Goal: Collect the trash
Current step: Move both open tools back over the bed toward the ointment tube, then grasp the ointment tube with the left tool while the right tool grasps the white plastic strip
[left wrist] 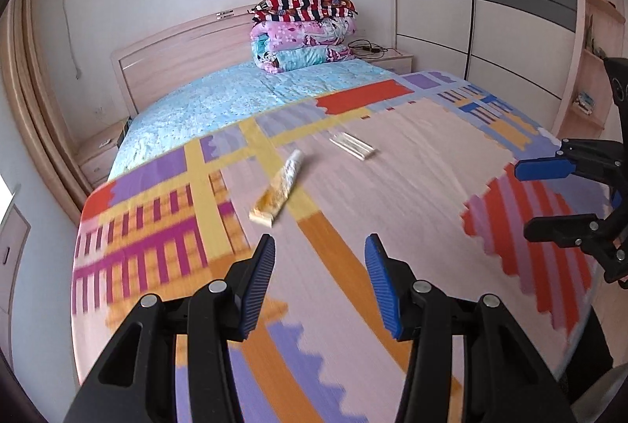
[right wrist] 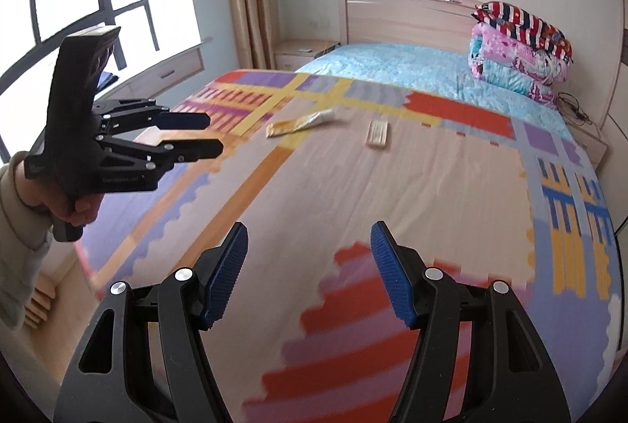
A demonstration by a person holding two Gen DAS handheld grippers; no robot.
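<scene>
Patterned bedspread [left wrist: 412, 187]; tube [left wrist: 276, 187] ahead of empty left tongs [left wrist: 318, 250]

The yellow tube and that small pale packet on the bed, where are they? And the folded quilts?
yellow tube [left wrist: 277, 189]: left wrist view, middle of its body.
pale packet [left wrist: 352, 146]: left wrist view, its centre.
folded quilts [right wrist: 522, 51]: right wrist view, pink middle layer of the stack.

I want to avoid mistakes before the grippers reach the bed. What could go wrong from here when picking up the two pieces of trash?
1. The squeezed tube lies flat on the soft patterned blanket; the left gripper may pinch fabric together with it.
2. The small clear packet is thin and pale, so the right gripper may slide over it.
3. Both views are motion-blurred, so aim may drift.
</scene>
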